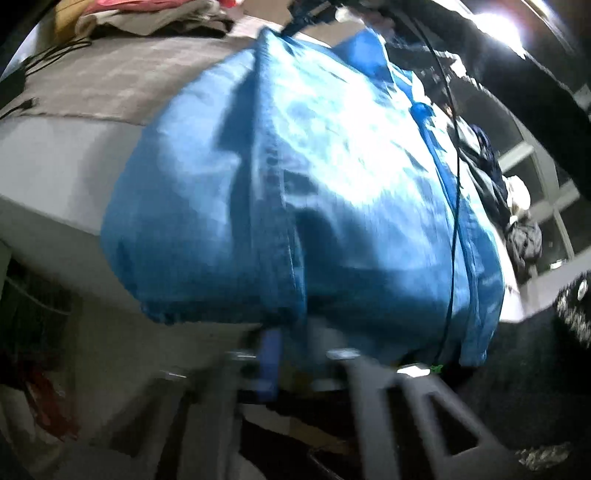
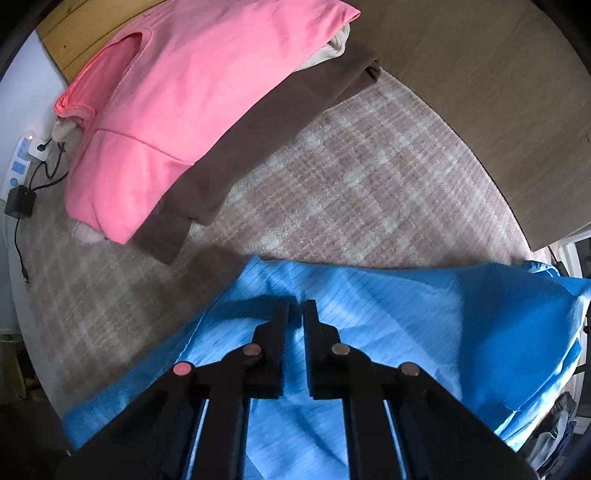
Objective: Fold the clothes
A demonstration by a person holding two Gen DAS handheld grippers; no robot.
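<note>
A bright blue garment [image 1: 317, 192] hangs stretched between both grippers over a plaid-covered bed [image 2: 362, 177]. In the left wrist view my left gripper [image 1: 295, 354] is blurred at the bottom, its fingers closed on the garment's lower edge. The right gripper [image 1: 306, 14] shows at the top of that view, holding the garment's far end. In the right wrist view my right gripper [image 2: 296, 308] has its black fingers nearly together, pinching a fold of the blue garment [image 2: 406, 325] just above the bed.
A folded pink garment [image 2: 177, 96] lies on brown [image 2: 258, 147] and beige clothes at the far side of the bed. A power strip [image 2: 22, 158] with cables lies at the left edge. More clothes [image 1: 517, 206] are piled at the right. A wooden headboard [image 2: 498, 92] borders the bed.
</note>
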